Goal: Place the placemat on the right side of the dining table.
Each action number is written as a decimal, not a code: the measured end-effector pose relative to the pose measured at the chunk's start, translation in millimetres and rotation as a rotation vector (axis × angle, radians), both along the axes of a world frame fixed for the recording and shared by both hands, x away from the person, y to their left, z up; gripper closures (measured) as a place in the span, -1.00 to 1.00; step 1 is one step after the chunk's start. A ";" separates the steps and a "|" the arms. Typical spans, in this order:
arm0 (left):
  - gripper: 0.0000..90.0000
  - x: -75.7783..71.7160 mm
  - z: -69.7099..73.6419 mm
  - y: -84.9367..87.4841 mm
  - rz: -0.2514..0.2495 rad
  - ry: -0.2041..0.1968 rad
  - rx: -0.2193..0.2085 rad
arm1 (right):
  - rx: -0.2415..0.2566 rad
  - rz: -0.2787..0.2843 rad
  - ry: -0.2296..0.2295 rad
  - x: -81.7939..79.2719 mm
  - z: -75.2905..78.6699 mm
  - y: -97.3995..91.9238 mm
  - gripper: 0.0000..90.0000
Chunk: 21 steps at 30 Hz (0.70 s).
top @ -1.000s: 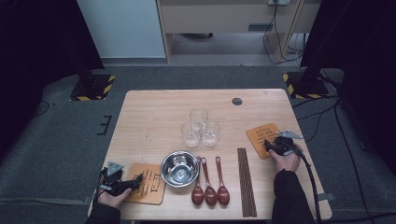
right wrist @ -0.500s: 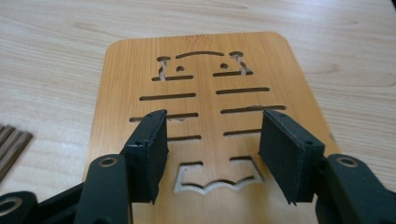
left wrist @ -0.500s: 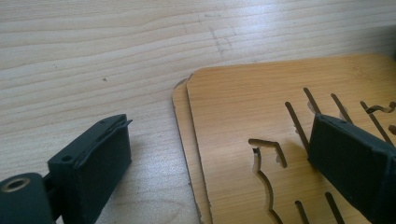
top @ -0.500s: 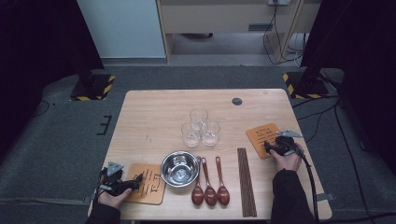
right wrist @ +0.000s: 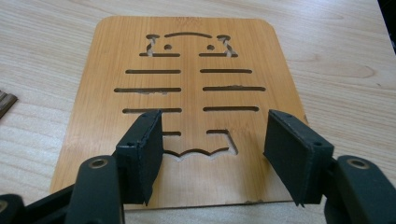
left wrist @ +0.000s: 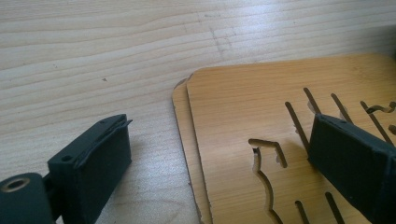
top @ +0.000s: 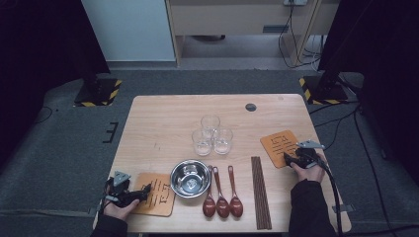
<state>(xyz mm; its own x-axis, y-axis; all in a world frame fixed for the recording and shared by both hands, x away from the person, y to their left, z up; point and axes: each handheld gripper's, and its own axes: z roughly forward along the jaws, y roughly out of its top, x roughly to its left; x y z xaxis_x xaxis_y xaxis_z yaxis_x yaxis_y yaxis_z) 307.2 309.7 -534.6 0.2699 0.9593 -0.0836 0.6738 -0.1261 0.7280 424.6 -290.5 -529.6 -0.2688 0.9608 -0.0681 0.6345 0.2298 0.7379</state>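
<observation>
Handling two slotted wooden mats, one at each gripper.

Left gripper (top: 146, 188) lies low and level at the near left table (top: 163, 128) edge, hand (top: 117, 207) behind it. Its jaws stand wide apart around the near corner of the left mats (left wrist: 243, 116), two stacked boards slightly offset; whether the far jaw touches the top board cannot be told, and nothing is clamped. Right of it sit the bowl (top: 189, 177), spoons (top: 222, 192) and chopsticks (top: 260, 190). Right gripper (top: 286, 159) rests tilted down over the right mat (right wrist: 187, 93), hand (top: 309, 170) behind; its jaws have just been opening and stand wide, the mat flat beneath, not gripped.

Risks: closing the left jaws now could catch one board and drag the other. Flat mats give little edge, so pads may slip or scrape the table.
</observation>
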 end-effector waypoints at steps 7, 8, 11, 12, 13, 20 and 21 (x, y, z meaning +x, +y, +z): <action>-0.89 0.0 0.0 0.0 0.000 0.000 0.000 | 0.023 0.002 0.011 -4.5 -1.3 7.4 -0.22; -0.89 0.0 0.0 0.0 0.000 0.000 0.000 | 0.026 0.006 0.013 -5.0 -1.3 9.1 -0.22; -0.89 0.0 0.0 0.0 0.000 0.000 0.000 | 0.042 0.008 0.022 -6.4 -1.3 15.0 -0.22; -0.89 0.0 0.0 0.0 0.000 0.000 0.000 | 0.046 0.011 0.023 -6.3 -0.9 15.9 -0.21; -0.89 0.0 0.0 0.0 0.000 0.000 0.000 | 0.061 0.009 0.023 -6.1 0.0 16.7 -0.20; -0.89 0.0 0.0 0.0 0.000 0.000 0.000 | 0.115 -0.005 -0.016 -1.7 9.1 16.5 -0.10; -0.89 0.0 0.0 0.0 0.000 0.000 0.000 | 0.118 -0.006 -0.012 -0.3 9.4 17.0 -0.08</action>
